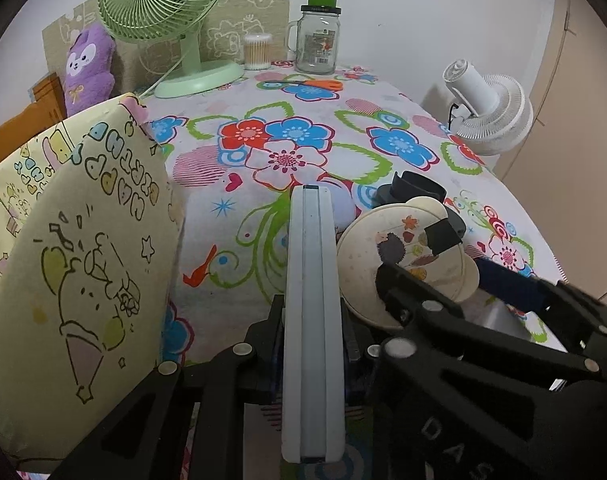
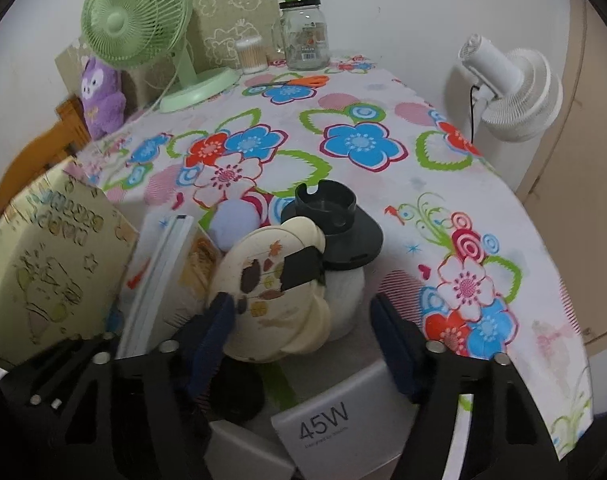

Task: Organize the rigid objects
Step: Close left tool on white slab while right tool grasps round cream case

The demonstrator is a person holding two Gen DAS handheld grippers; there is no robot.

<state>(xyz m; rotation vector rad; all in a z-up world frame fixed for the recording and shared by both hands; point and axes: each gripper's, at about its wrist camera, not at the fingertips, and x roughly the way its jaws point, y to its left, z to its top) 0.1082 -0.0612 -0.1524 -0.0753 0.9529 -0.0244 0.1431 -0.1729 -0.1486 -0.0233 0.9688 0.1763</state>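
Observation:
My left gripper [image 1: 313, 320] is shut on a flat white box [image 1: 313, 312], held on edge above the flowered table; the box also shows in the right wrist view [image 2: 159, 276]. A cream flower-shaped lid with a hedgehog picture [image 1: 403, 260] stands tilted to its right, in front of a dark grey holder [image 1: 417, 192]. My right gripper [image 2: 303, 332] is open; its left finger [image 2: 215, 328] is beside the lid [image 2: 275, 296], its right finger [image 2: 395, 340] stands apart. A grey "45W" box [image 2: 335, 432] lies under it. The right gripper's arm [image 1: 503, 344] reaches in from the right.
A yellow cartoon-printed box [image 1: 75, 248] stands at the left. At the back stand a green fan [image 1: 163, 20], a cotton-swab tub [image 1: 257, 51], a glass jar with green lid [image 1: 317, 36] and orange scissors [image 1: 315, 84]. A white fan [image 1: 491, 108] sits off the right edge.

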